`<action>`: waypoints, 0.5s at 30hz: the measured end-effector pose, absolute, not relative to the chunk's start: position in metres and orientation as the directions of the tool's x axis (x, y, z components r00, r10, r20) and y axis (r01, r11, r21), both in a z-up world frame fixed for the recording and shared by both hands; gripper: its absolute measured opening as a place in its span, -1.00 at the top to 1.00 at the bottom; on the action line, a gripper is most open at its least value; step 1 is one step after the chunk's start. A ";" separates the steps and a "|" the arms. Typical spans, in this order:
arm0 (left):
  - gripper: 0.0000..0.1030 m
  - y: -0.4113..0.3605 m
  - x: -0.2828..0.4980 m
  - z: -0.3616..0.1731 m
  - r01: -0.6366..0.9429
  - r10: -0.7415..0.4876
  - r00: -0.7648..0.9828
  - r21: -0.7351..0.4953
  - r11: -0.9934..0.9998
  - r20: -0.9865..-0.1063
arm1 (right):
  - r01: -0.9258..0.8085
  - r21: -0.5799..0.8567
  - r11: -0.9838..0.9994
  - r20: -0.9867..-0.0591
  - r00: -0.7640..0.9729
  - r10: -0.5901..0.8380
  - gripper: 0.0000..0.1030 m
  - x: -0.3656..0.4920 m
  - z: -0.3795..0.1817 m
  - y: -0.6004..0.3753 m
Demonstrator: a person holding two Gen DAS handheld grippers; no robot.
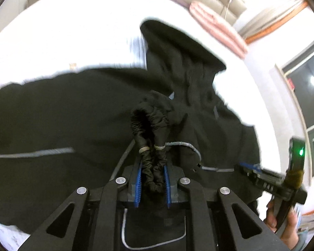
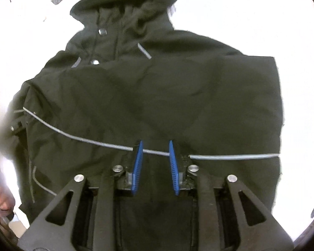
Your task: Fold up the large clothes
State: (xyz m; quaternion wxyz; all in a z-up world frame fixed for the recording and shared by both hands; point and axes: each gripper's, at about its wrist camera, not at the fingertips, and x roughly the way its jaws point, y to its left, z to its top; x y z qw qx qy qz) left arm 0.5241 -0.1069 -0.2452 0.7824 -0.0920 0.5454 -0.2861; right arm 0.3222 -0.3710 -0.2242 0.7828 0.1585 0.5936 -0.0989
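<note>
1. Black jacket [image 2: 157, 96], the garment being folded, is lying spread over a white surface [image 2: 261, 21], collar [image 2: 127, 0] pointing away from the right wrist camera. Two metal snaps are showing below the collar, and a thin grey piping line [image 2: 77, 138] is running across the body from left to right.

2. Left gripper [image 1: 152, 179] is clamping a bunched, elasticated cuff of the jacket's sleeve [image 1: 150, 125]; the gathered black fabric is filling the gap between the blue pads [image 1: 138, 182], and the sleeve is rising out of the jaws toward the camera's far field.

3. Right gripper [image 2: 156, 165] is hovering over the jacket's lower body with its jaws standing apart; nothing is sitting between the blue pads [image 2: 137, 167], and the grey piping is passing behind the fingertips.

4. In the left wrist view, the right gripper [image 1: 249, 167] is appearing at the right edge, its handle held in the person's right hand [image 1: 286, 228], just beside the jacket's edge.

5. A pink striped cloth [image 1: 217, 29] is lying at the far edge of the white surface, well apart from the jacket.
</note>
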 end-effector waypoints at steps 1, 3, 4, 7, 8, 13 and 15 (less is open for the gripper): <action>0.66 -0.099 0.526 -0.238 0.340 -0.552 0.263 -0.460 0.820 -0.791 | 0.344 0.131 0.930 -0.957 0.288 0.029 0.37 0.319 -0.218 -0.372; 0.66 -0.081 0.532 -0.230 0.315 -0.555 0.295 -0.469 0.825 -0.778 | 0.348 0.121 0.930 -0.950 0.311 0.007 0.14 0.312 -0.203 -0.377; 0.66 -0.073 0.536 -0.232 0.301 -0.556 0.293 -0.477 0.826 -0.778 | 0.349 0.113 0.930 -0.950 0.312 -0.001 0.06 0.311 -0.200 -0.378; 0.64 -0.060 0.549 -0.263 0.265 -0.542 0.207 -0.487 0.832 -0.814 | 0.331 0.119 0.936 -0.959 0.283 0.022 0.06 0.312 -0.217 -0.373; 0.57 -0.061 0.550 -0.280 0.258 -0.514 0.169 -0.465 0.847 -0.841 | 0.327 0.102 0.940 -0.967 0.254 0.016 0.06 0.314 -0.227 -0.370; 0.26 -0.051 0.542 -0.290 0.243 -0.482 0.153 -0.440 0.865 -0.863 | 0.310 0.035 0.950 -0.989 0.145 -0.011 -0.06 0.326 -0.265 -0.356; 0.23 -0.046 0.535 -0.272 0.243 -0.437 0.211 -0.386 0.890 -0.874 | 0.313 0.037 0.949 -0.990 0.140 -0.008 -0.06 0.326 -0.261 -0.357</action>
